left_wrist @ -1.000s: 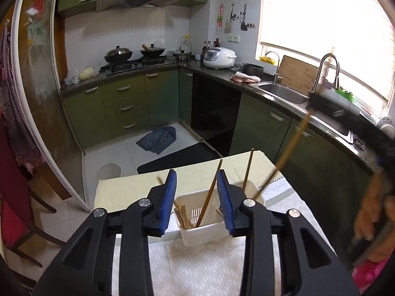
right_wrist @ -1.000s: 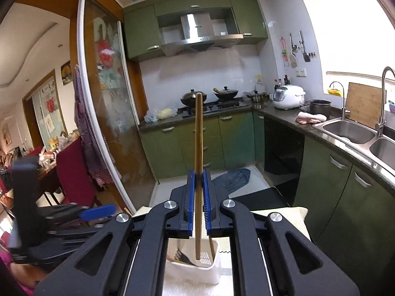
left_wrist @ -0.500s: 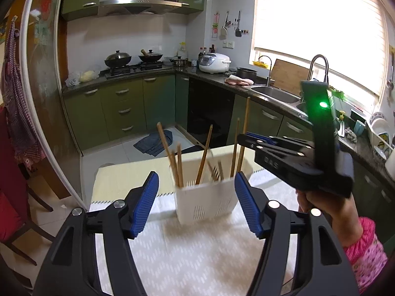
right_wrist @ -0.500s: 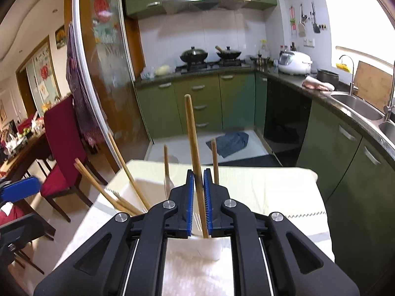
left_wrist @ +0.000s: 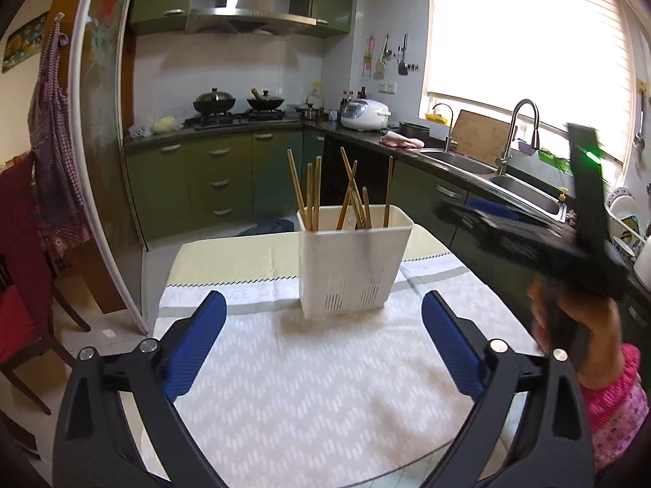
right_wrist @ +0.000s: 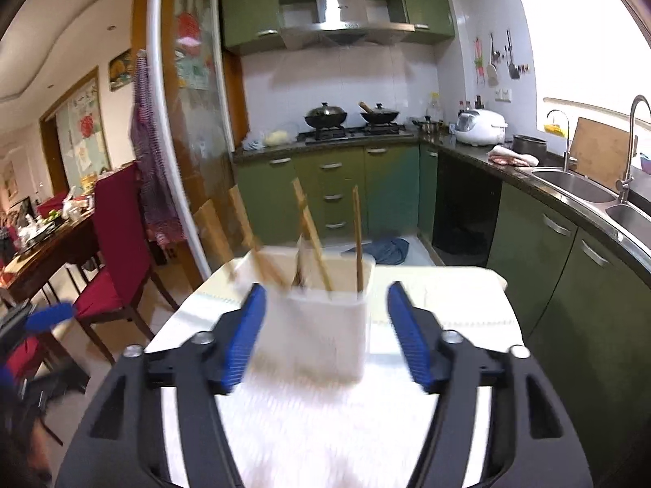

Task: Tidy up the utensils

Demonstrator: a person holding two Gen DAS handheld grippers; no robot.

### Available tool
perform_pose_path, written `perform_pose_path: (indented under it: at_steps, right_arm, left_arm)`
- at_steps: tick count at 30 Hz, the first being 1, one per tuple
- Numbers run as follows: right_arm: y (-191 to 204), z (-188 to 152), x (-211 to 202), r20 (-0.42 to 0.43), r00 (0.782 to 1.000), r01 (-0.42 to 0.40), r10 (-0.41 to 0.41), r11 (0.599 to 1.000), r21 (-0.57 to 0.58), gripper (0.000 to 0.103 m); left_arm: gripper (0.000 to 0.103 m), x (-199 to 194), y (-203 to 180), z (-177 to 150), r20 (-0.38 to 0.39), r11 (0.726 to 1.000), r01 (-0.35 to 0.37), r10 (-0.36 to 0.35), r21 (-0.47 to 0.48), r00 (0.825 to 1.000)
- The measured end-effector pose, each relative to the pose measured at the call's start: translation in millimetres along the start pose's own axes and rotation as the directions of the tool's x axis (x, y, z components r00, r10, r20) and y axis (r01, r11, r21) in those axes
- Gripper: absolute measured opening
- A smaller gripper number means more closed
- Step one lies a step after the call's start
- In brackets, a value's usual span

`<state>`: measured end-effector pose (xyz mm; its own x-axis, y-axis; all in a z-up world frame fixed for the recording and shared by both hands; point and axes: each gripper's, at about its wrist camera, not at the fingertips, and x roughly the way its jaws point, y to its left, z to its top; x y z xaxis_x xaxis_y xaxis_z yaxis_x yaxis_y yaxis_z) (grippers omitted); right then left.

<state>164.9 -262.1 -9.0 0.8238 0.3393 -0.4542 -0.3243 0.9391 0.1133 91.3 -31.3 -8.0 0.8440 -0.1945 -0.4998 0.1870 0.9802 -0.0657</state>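
White plastic utensil holder (left_wrist: 353, 260) stands upright on the white patterned tablecloth (left_wrist: 325, 386), ahead of the left gripper (left_wrist: 323, 345) and centred between its spread blue pads. Slotted vents mark the lower front wall. Wooden chopsticks (left_wrist: 315, 193) stand inside, leaning at mixed angles, tips above the rim. Left gripper: jaws wide apart, holding nothing. Right gripper (right_wrist: 325, 335): jaws likewise apart and empty, with the holder (right_wrist: 321, 317) just ahead between its pads; this view is motion-blurred. Seen from the left camera, the right gripper (left_wrist: 525, 232) hangs to the holder's right, clear of it
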Motion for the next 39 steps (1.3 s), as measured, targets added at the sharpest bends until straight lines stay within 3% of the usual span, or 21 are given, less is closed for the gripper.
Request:
perform_pose_path:
  at_steps: [8,13,17,39]
  right_arm:
    - [0,-87,-101,0.014,0.999,0.030,-0.030,0.999,0.010,0.099]
    - [10,-110,-155,0.065,0.993,0.099,-0.097,0.995,-0.026,0.098]
    - [19,-115,-173,0.057,0.994,0.098,-0.095,0.994,-0.051,0.098]
    - [26,-102,-186,0.055,0.993,0.107,-0.104,0.993,-0.058,0.098]
  left_arm:
    - [0.096,-33,1,-34,0.007,1.000,0.014,-0.013,-0.015,1.000]
    - [0.096,-67,-1,-45,0.062,1.000,-0.015,0.017,-0.026,0.998]
    - [0.096,-85,-2,-49,0.088,0.999,-0.024,0.028,-0.044,0.996]
    - [0.096,-90,9,-59,0.057,0.995,-0.079,0.082,-0.059,0.995]
